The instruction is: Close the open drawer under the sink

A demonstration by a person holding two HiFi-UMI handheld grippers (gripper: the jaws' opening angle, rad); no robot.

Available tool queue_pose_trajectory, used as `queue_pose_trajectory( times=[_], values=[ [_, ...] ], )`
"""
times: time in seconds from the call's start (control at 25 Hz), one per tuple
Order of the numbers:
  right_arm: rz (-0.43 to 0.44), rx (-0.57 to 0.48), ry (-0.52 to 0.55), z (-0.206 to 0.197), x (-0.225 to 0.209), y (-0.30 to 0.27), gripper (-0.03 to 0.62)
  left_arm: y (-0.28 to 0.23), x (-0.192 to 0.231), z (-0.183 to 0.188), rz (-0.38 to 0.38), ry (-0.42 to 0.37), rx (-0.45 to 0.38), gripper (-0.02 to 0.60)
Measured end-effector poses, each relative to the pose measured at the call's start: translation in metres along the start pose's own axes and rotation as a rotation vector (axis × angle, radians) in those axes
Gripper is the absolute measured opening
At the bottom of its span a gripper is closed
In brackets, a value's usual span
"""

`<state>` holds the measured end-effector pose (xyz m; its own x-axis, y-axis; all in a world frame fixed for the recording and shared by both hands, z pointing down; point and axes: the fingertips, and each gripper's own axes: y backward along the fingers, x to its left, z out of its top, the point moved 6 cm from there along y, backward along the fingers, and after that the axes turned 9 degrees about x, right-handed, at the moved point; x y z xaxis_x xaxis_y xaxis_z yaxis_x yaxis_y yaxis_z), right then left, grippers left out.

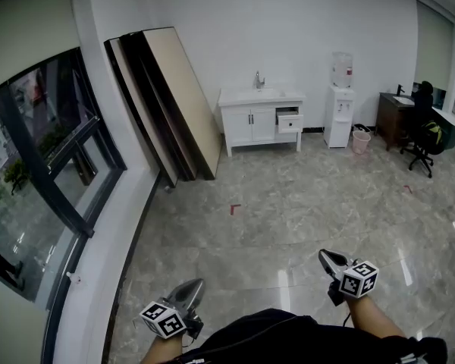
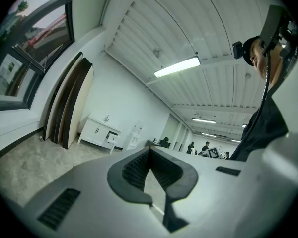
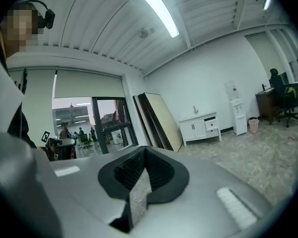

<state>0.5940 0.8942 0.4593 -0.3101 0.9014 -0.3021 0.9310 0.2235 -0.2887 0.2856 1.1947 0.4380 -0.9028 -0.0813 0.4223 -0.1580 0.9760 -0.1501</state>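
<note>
The white sink cabinet [image 1: 259, 120] stands against the far wall, with a tap on top. Its upper right drawer [image 1: 289, 122] is pulled out. Both grippers are far from it, low at the near edge of the head view. My left gripper [image 1: 191, 285] and my right gripper [image 1: 324, 255] are shut and hold nothing. In the left gripper view the cabinet [image 2: 100, 133] is small beyond the left gripper [image 2: 149, 150], whose jaws meet. In the right gripper view the cabinet [image 3: 202, 126] and its open drawer [image 3: 212, 126] show beyond the right gripper [image 3: 144, 150], also empty.
Tall boards [image 1: 174, 105] lean on the wall left of the cabinet. A water dispenser [image 1: 340, 108] and a pink bin [image 1: 361, 141] stand to its right. A person sits on a chair [image 1: 423, 127] at a desk far right. Windows [image 1: 45, 173] line the left. A wide marble floor [image 1: 288, 203] lies between.
</note>
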Motion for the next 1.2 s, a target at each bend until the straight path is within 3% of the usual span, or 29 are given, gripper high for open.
queue_pose_trajectory(
  times=[0.24, 0.64, 0.96, 1.2],
  values=[
    [0.034, -0.012, 0.027, 0.042, -0.076, 0.002, 0.002, -0.082, -0.031, 0.015, 0.005, -0.015, -0.020, 0.000],
    [0.012, -0.019, -0.011, 0.059, -0.168, 0.008, 0.002, -0.180, -0.045, 0.023, -0.012, -0.010, 0.018, 0.000],
    [-0.059, -0.025, -0.045, 0.065, -0.198, -0.012, 0.002, -0.232, -0.009, 0.040, -0.092, -0.005, 0.040, 0.000],
    [-0.110, -0.044, -0.034, 0.089, -0.188, -0.065, 0.002, -0.252, 0.057, 0.074, -0.156, -0.012, 0.053, 0.000]
  ],
)
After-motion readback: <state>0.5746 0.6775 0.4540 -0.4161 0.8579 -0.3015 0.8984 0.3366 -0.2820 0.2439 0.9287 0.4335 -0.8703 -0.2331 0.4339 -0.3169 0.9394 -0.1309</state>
